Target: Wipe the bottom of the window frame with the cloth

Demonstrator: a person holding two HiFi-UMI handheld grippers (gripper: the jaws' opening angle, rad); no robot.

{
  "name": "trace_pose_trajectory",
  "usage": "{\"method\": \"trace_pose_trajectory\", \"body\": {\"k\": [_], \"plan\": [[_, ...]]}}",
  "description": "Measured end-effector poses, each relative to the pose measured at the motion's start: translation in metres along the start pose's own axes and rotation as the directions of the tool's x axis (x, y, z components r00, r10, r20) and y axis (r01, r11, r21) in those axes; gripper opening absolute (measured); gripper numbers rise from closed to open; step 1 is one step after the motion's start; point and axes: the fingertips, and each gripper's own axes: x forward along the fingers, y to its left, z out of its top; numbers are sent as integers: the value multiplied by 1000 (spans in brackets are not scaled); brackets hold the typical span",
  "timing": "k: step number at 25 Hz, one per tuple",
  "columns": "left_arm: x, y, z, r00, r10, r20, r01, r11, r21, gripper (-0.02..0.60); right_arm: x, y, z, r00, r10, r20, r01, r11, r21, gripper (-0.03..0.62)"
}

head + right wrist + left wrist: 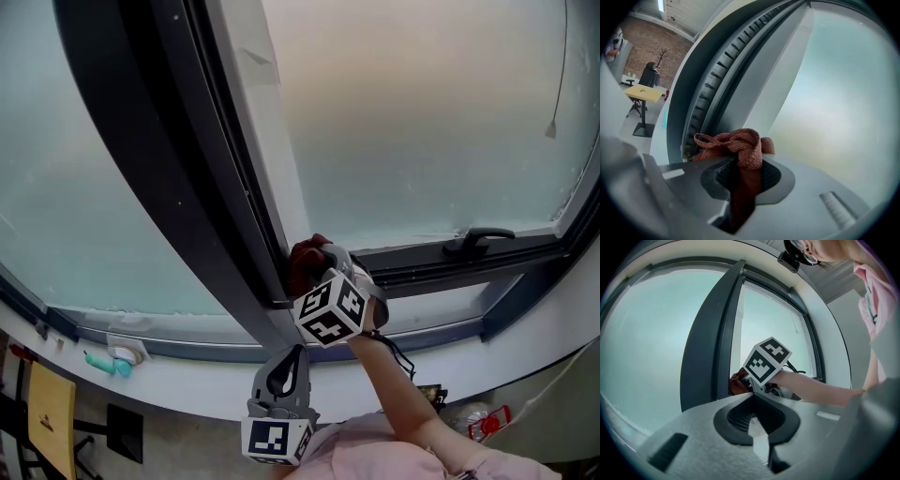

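1. Left gripper [757, 414]: jaws pressed together on nothing. It is held low, below and behind the working claw.
2. Right gripper [739, 165]: jaws pinching the cloth [740, 143], tips raised to the window frame [169, 169].
3. Cloth, red-brown: a tail lies between the jaws, its long axis along the claw's own line. The bunched head sits just past the tips, with a loop pointing to the claw's left.
4. Ribbed seal [708, 89]: immediately left of the tips.
5. Bottom rail [441, 267]: starts at the claw and runs off to its right. The cloth sits in the corner.
6. Handle [480, 238]: far right of the claw.
7. Progress, judged: no wiped stretch shows, so the rail rightward likely awaits wiping.
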Motion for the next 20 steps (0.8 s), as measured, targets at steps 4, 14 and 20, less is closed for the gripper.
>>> {"method": "trace_pose_trajectory", "body": {"k": [4, 14, 20], "plan": [[-2, 0, -1, 1000, -3, -5, 3, 1000, 7, -5, 3, 2, 0, 998, 61, -12, -61, 998, 7, 66], [-6, 1, 4, 1000, 7, 16, -8, 1000, 11, -5, 0, 1, -1, 998, 65, 17, -65, 998, 6, 66], [-8, 8, 5, 999, 31, 22, -31, 1000, 2, -5, -2, -1, -4, 996, 86, 14, -86, 996, 10, 66]]}}
